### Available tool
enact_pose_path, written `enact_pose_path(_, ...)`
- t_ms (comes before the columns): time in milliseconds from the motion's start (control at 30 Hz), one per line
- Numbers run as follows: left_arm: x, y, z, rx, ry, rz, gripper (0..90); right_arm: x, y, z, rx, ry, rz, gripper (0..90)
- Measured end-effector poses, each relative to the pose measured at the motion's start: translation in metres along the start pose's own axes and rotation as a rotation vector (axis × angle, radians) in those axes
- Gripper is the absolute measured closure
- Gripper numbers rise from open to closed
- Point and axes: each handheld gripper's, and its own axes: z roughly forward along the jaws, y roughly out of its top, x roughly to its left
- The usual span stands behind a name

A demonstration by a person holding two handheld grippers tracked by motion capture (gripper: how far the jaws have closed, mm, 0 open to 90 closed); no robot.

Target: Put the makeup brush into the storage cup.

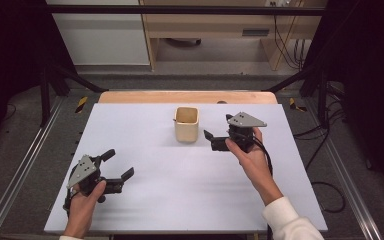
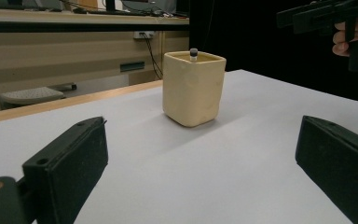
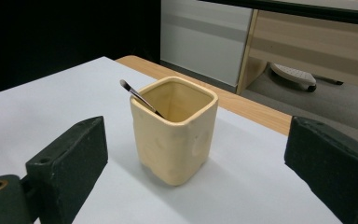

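We're on the approach: our right gripper (image 1: 219, 134), jaws wide open and empty, sits just at 3 o'clock of the cream cup (image 1: 186, 124) with its brush (image 3: 140, 98), mid-table toward 12, so next we'd ease in and close, while our left gripper (image 1: 116, 165) idles open at 7 o'clock.

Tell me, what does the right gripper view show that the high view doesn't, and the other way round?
The right gripper view looks into the cream square cup from close by and shows a thin dark stick leaning inside it, its tip past the rim. The high view shows both hands, the open left gripper near the table's front left, and the right gripper beside the cup, apart from it. Both show the cup upright on the white table and the right gripper's jaws spread wide.
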Motion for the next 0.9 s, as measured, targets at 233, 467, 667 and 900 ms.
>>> enact_pose_path(233,-0.001,0.000,0.001,0.008,-0.003,0.012,2.1,-0.003,-0.011,-0.007,-0.001,-0.015,0.014,6.1)
enact_pose_path(467,-0.001,0.000,0.001,0.011,-0.001,0.019,2.1,-0.007,-0.019,-0.014,-0.003,-0.017,0.027,6.1)
enact_pose_path(667,-0.001,-0.001,0.001,0.014,-0.002,0.018,2.1,-0.011,-0.028,-0.022,-0.008,-0.036,0.024,6.5)
enact_pose_path(900,-0.001,0.000,0.000,0.012,-0.001,0.019,2.1,-0.014,-0.037,-0.030,-0.031,-0.039,-0.001,6.5)
